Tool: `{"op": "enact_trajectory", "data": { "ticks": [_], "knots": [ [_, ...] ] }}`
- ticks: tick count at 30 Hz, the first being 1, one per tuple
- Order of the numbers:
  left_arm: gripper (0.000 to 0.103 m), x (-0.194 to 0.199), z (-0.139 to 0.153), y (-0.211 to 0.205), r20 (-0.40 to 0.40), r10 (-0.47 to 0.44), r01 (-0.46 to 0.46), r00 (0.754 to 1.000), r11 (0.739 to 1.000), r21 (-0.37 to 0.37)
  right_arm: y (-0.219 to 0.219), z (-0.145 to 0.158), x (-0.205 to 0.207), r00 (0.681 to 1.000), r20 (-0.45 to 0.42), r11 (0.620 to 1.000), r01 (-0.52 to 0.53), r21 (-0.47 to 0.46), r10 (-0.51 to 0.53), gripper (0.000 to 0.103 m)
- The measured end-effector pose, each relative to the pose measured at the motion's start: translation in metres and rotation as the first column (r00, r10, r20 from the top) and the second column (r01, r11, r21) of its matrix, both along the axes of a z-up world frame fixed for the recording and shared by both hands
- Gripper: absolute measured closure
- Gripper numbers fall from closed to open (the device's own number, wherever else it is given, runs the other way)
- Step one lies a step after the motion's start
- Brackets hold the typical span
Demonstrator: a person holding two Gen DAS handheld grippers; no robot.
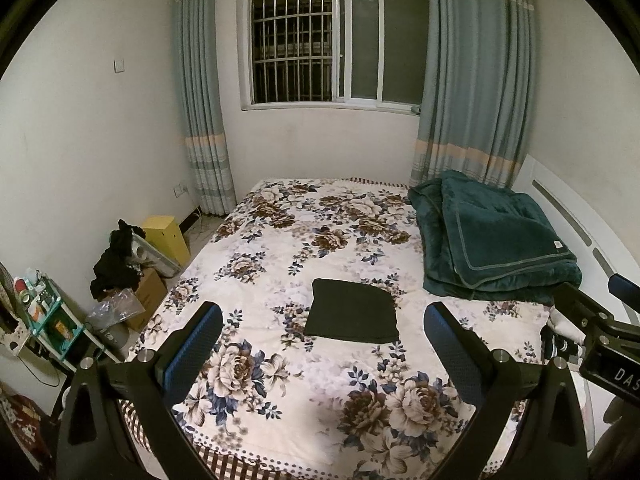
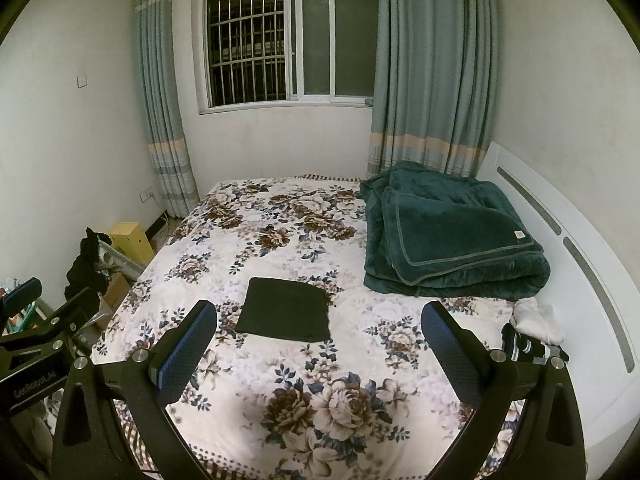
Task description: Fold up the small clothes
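Observation:
A small dark folded garment point(image 1: 352, 312) lies flat in the middle of the floral bedspread point(image 1: 280, 248); it also shows in the right wrist view point(image 2: 286, 316). My left gripper point(image 1: 324, 336) is open and empty, held above the near part of the bed, short of the garment. My right gripper point(image 2: 320, 332) is open and empty, at a like height to the right of the left one. White and striped small clothes point(image 2: 534, 332) lie at the bed's right edge by the headboard. Each gripper shows at the edge of the other's view.
A folded dark green blanket point(image 2: 452, 236) lies on the bed's far right. A white headboard point(image 2: 580, 264) runs along the right. Boxes, black clothes point(image 1: 116, 260) and a teal shelf point(image 1: 48, 320) crowd the floor at left. A window and curtains stand behind.

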State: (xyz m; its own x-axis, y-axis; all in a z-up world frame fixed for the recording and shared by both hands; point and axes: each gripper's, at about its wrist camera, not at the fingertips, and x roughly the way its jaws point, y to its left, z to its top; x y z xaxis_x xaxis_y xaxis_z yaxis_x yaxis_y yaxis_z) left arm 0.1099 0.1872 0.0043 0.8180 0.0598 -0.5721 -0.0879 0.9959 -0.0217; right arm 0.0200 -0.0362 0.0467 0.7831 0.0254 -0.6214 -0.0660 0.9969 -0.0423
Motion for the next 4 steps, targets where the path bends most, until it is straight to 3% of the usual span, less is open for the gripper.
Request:
{"op": "enact_trajectory", "data": {
  "ticks": [4],
  "knots": [
    [0.0, 0.0007, 0.0034, 0.0026, 0.01, 0.008, -0.008, 1.0, 1.0, 0.004, 0.0004, -0.0009, -0.003, 1.0, 0.0, 1.0, 0.003, 0.001, -0.003, 0.0]
  ]
}}
